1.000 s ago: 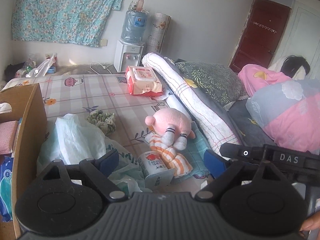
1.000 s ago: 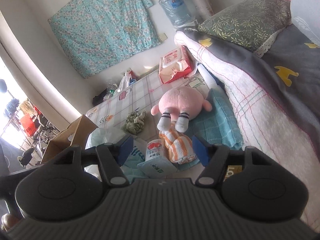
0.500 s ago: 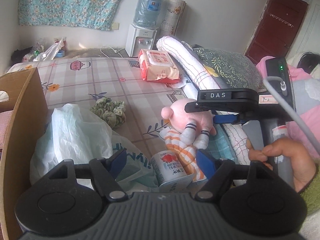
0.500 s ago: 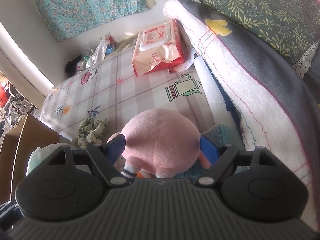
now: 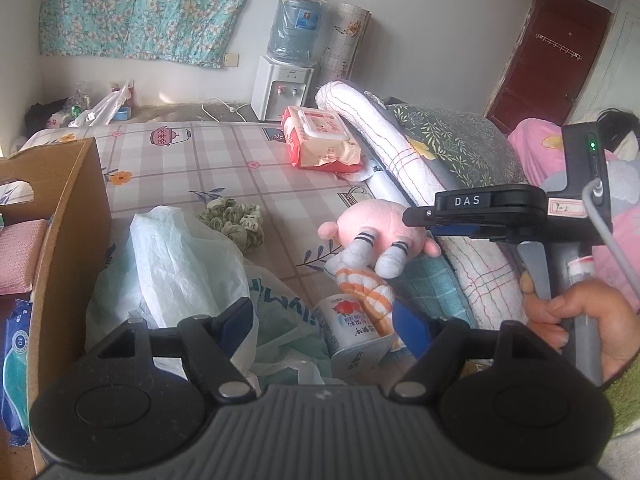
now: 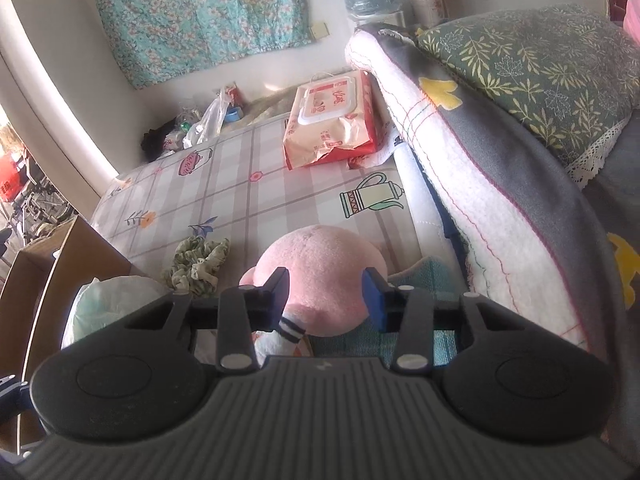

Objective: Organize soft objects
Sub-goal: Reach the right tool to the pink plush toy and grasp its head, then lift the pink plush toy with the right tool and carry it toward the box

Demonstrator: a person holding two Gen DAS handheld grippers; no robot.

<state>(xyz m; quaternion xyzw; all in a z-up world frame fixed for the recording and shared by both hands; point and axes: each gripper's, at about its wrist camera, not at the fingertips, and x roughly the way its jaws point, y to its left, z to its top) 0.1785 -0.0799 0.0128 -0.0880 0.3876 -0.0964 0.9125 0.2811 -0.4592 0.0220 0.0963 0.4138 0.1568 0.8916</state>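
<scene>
A pink plush toy (image 6: 320, 272) with striped socks lies on the checked bed sheet (image 6: 240, 188). My right gripper (image 6: 326, 290) is shut on the plush, its fingers pressing the body from both sides; the left wrist view shows it (image 5: 436, 232) holding the plush (image 5: 372, 228) just above an orange-striped cloth (image 5: 368, 284). My left gripper (image 5: 324, 326) is open and empty, over a plastic bag (image 5: 176, 256) and a white cup (image 5: 352, 332). A green scrunchie (image 5: 236, 226) lies on the sheet. A cardboard box (image 5: 64, 248) stands at the left.
A red wet-wipes pack (image 5: 320, 142) lies further back on the sheet. Rolled blankets and a leafy pillow (image 6: 520, 80) bank the right side. A teal towel (image 5: 428, 284) lies under the plush. A water dispenser (image 5: 286, 80) stands at the back wall.
My right gripper came down over the pink plush and closed on it. The left gripper moved slightly forward and stayed open.
</scene>
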